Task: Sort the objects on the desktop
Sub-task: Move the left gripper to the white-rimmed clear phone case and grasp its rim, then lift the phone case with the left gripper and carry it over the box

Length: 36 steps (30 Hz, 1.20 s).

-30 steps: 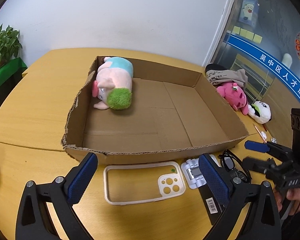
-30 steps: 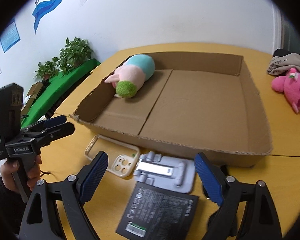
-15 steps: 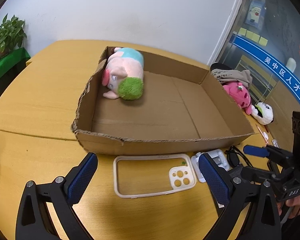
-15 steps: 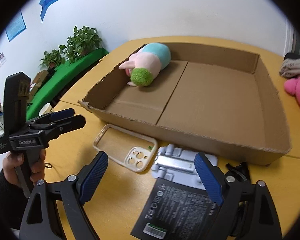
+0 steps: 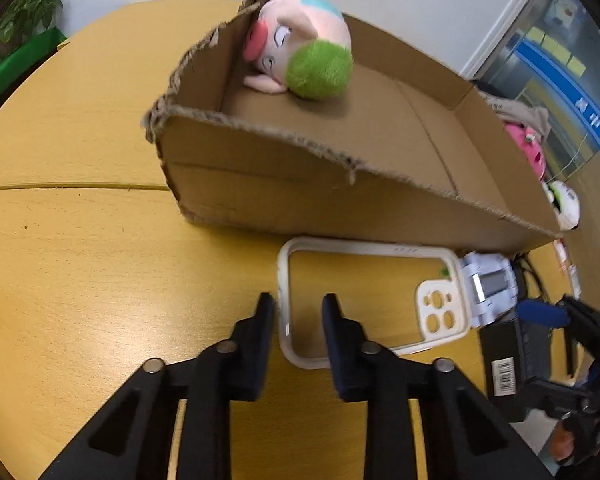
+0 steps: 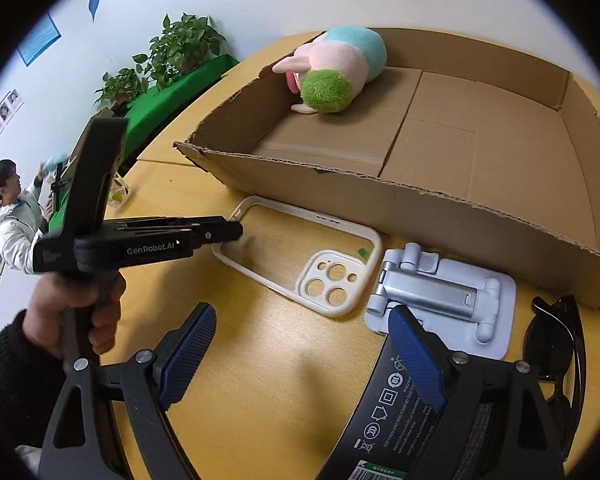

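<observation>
Table: yellow wood w/ a seam running across. Wide bare stretch on the L of the box and in front of it.
Box: big shallow cardboard tray, torn ragged rim, near wall faces us. Floor mostly bare.
In box: one plush, pink w/ green tuft and teal back, lying in the far-L corner against the wall. Nothing else inside that I can see.
Black carton: flat on the table, nearest us, partly under the R claw.
Phone case: cream, empty frame, flat on the table just in front of the box's near wall, camera end next to the stand.
Stand: grey-white folding phone stand, beside the case on its R, close to the box wall.
Sunglasses: black, R of the stand, near the box corner.
L claw: narrow, jaws closing astride the case's L short rim; rim sits between them, a gap shows on the inner side.
R claw: spread wide, holding nothing, above the carton and the stand.
</observation>
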Motion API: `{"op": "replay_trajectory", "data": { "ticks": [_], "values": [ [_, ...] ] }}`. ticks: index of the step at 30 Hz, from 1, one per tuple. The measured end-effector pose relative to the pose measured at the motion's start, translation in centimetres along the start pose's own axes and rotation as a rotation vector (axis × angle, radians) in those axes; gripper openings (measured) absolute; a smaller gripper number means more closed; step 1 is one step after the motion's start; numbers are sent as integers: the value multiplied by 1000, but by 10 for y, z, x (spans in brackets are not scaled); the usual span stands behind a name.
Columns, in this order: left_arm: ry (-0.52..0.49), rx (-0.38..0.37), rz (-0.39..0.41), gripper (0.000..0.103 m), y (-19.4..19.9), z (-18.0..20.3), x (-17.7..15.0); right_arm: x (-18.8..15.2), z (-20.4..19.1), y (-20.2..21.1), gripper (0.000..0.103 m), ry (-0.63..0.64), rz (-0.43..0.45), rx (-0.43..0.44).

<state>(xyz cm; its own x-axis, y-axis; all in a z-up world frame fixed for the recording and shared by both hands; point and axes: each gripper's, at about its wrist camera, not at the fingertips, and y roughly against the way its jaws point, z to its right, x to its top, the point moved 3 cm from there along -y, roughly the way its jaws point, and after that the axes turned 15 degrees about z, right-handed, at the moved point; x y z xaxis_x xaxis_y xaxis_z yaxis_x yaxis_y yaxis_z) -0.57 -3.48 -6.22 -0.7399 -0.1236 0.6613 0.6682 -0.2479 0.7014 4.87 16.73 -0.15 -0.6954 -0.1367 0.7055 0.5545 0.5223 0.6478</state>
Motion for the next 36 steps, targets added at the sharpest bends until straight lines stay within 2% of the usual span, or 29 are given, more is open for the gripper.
{"op": "replay_trajectory", "data": {
  "ticks": [3,9,16,17,19,21,23,26,27,28,29,30,36],
  "values": [
    [-7,10,-6,5,1,-3,-2,1,1,-4,88,6,-16,-14],
    [-32,41,-6,4,16,-16,-10,-1,-11,-17,88,8,-30,43],
    [-23,41,-5,4,31,-30,-21,-3,-34,-39,82,48,-59,54],
    [-18,39,-5,4,32,-33,-22,-3,-36,-43,80,58,-60,42],
    [-19,42,-5,4,34,-34,-24,-5,-40,-49,67,108,-72,-16],
    [-16,41,-3,4,37,-38,-25,-10,-43,-52,63,168,-85,-62],
    [-11,36,-3,4,38,-41,-25,-14,-41,-54,52,164,-98,-68],
    [-35,49,-2,4,40,-43,-26,-14,-33,-55,51,113,-89,-32],
    [-39,55,0,4,41,-43,-26,-14,-30,-55,48,98,-81,-16],
    [-38,58,1,4,42,-45,-26,-14,-30,-55,34,104,-74,-24],
    [-32,56,3,4,43,-46,-25,-14,-29,-54,27,117,-65,-43],
    [-26,50,8,4,46,-47,-25,-14,-28,-54,16,123,-58,-59],
    [-87,53,94,4,67,-22,-7,-12,-22,-50,14,108,-25,-86]
  ]
}}
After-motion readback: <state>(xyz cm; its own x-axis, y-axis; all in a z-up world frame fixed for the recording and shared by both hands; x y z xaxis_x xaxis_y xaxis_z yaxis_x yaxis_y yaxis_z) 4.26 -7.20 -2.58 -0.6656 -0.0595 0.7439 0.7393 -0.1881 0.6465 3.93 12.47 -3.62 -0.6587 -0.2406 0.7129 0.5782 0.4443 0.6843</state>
